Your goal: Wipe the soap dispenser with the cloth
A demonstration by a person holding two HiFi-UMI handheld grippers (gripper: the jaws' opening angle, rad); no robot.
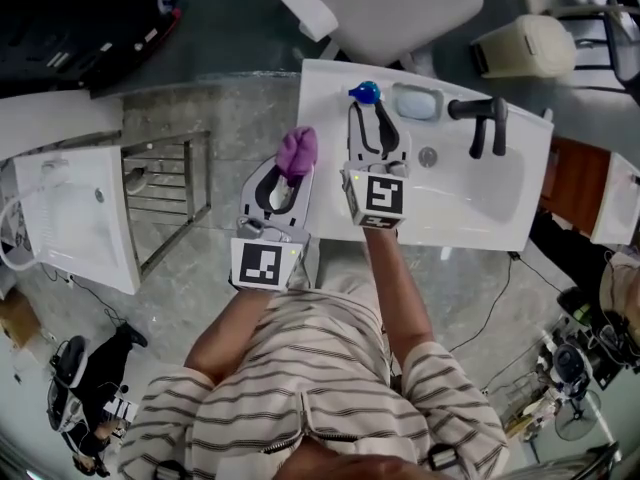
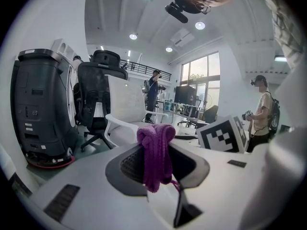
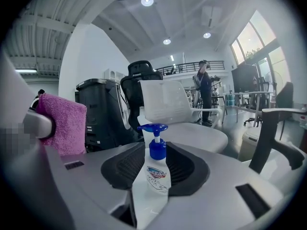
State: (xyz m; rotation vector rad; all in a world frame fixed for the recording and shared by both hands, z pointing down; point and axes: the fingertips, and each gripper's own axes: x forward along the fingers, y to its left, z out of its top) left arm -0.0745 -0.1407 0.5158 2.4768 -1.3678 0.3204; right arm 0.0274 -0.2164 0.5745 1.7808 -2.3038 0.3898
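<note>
The soap dispenser (image 1: 365, 93) is a white bottle with a blue pump, standing upright on the back rim of the white sink (image 1: 330, 98). My right gripper (image 1: 367, 118) is open around it. In the right gripper view the dispenser (image 3: 154, 178) stands in the gap between the two jaws, and I see no pad pressing on it. My left gripper (image 1: 290, 166), just left of the sink, is shut on a bunched purple cloth (image 1: 298, 151). The cloth (image 2: 154, 143) hangs from the closed jaws of the left gripper (image 2: 157, 163). It also shows at the left of the right gripper view (image 3: 60, 123).
A black faucet (image 1: 482, 120) and a pale soap dish (image 1: 417, 101) sit on the sink's back rim, right of the dispenser. A white office chair (image 1: 385, 8) stands behind the sink. A metal rack (image 1: 165, 193) and another white basin (image 1: 75, 218) lie to the left.
</note>
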